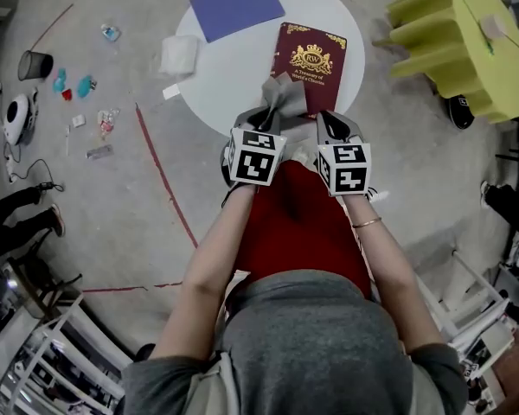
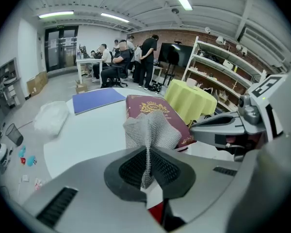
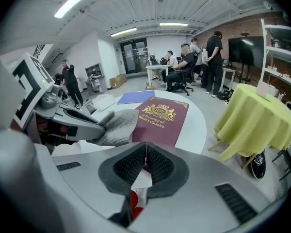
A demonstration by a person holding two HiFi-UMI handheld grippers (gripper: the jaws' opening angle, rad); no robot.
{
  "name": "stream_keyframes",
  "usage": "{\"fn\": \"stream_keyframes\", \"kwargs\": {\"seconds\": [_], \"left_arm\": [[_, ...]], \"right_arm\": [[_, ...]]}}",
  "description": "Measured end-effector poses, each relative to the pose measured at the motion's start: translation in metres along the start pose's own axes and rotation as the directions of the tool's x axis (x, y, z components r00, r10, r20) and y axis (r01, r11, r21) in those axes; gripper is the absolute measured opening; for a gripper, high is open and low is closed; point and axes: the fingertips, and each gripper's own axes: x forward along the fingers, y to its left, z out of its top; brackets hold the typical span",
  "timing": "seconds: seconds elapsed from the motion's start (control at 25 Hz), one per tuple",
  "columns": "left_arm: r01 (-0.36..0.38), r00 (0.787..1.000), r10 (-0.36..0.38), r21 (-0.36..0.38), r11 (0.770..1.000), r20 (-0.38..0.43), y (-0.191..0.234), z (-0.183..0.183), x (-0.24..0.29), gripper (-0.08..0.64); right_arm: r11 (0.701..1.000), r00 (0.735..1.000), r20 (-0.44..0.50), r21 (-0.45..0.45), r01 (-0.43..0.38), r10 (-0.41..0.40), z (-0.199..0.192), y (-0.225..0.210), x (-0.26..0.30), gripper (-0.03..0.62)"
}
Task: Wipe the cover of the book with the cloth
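Cloth (image 2: 150, 130) in left gripper (image 2: 146, 165) hides near edge of book (image 2: 154, 108).

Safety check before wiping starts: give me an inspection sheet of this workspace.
Surface: round white table.
Job's things: maroon book lies flat on the table; grey cloth lies over its near left corner.
Clutter: blue sheet, white bag and white slip on the table.
Tools: left tool shut on the cloth; right tool shut, empty.
Cables: one black cable on the floor, far left.
Surroundings: yellow-green draped table at right; bin and litter on the floor at left; people at desks behind.
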Motion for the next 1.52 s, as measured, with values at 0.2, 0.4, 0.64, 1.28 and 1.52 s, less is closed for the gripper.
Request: {"fn": "stream_keyframes", "kwargs": {"seconds": [0.2, 0.4, 0.64, 1.28, 1.52], "left_arm": [[-0.021, 1.000, 0.021, -0.016, 1.000, -0.011, 0.022, -0.006, -0.008, 0.024], [-0.046, 0.998, 0.045, -0.032, 0.998, -0.042, 0.053, -0.011, -0.014, 0.025], [-0.087, 0.996, 0.086, -0.023, 0.996, -0.038, 0.086, 0.003, -0.015, 0.024], [-0.116, 0.991, 0.107, 0.116, 0.986, 0.079, 0.126, 0.133, 0.045, 0.024], [-0.082, 0.996, 0.074, 0.145, 0.986, 0.057, 0.126, 0.160, 0.085, 0.023]], "right_arm": [[1.000, 1.000, -0.029, -0.012, 0.007, -0.008, -0.003, 0.007, 0.009, 0.029], [1.000, 0.998, -0.059, -0.007, 0.022, -0.022, -0.004, 0.012, 0.017, 0.029], [0.999, 0.998, -0.059, 0.017, 0.033, -0.032, -0.002, 0.009, 0.020, 0.029], [0.997, 0.997, -0.077, 0.075, 0.036, -0.030, 0.002, 0.001, 0.024, 0.029], [0.994, 0.996, -0.085, 0.107, 0.033, -0.024, 0.003, -0.001, 0.025, 0.029]]}}
